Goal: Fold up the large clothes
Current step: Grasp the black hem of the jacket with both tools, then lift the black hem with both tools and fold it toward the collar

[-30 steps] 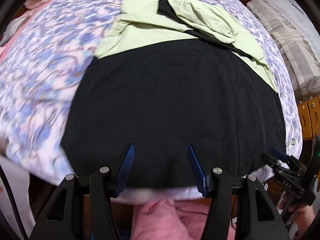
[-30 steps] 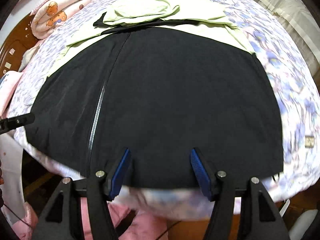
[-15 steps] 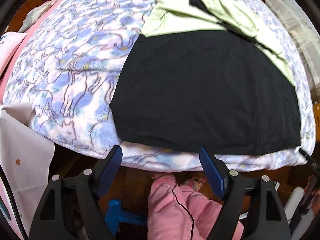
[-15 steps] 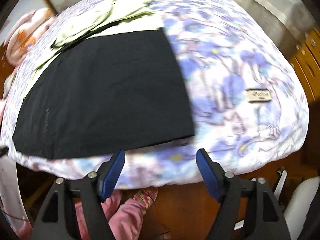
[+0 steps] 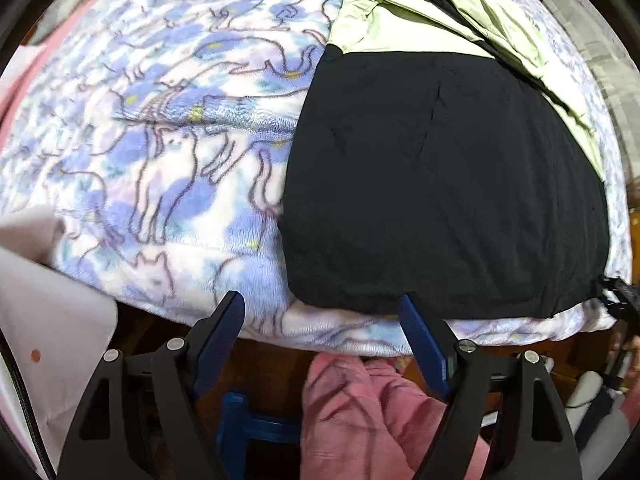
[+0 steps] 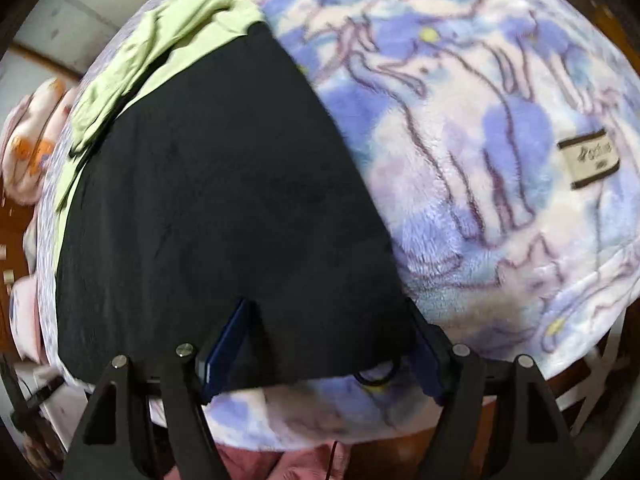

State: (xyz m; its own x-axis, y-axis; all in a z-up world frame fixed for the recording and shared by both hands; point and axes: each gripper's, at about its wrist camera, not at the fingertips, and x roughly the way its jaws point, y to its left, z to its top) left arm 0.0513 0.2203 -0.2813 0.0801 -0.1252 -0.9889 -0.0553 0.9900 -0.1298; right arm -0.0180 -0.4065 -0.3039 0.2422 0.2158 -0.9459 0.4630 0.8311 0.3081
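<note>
A large black and pale-green garment (image 5: 440, 176) lies flat on a bed, black part near me, green part (image 5: 404, 28) at the far end. My left gripper (image 5: 322, 320) is open at the bed's near edge, just below the garment's near left corner (image 5: 304, 292). In the right wrist view the garment (image 6: 224, 208) fills the left half. My right gripper (image 6: 328, 328) is open, its jaws standing either side of the garment's near right corner (image 6: 380, 352), over the hem. The right gripper also shows at the left wrist view's right edge (image 5: 620, 292).
The bed has a fleece blanket with blue and purple cat prints (image 5: 168, 140), with a sewn label (image 6: 588, 158) on the right. My pink-trousered legs (image 5: 384, 416) are below the bed edge. A pink bundle (image 6: 28, 152) lies at the far left. Wooden furniture surrounds the bed.
Both grippers have spread apart from the hem's middle: the left moved to the garment's left corner, the right to its right corner and closer over the hem. The garment has not moved.
</note>
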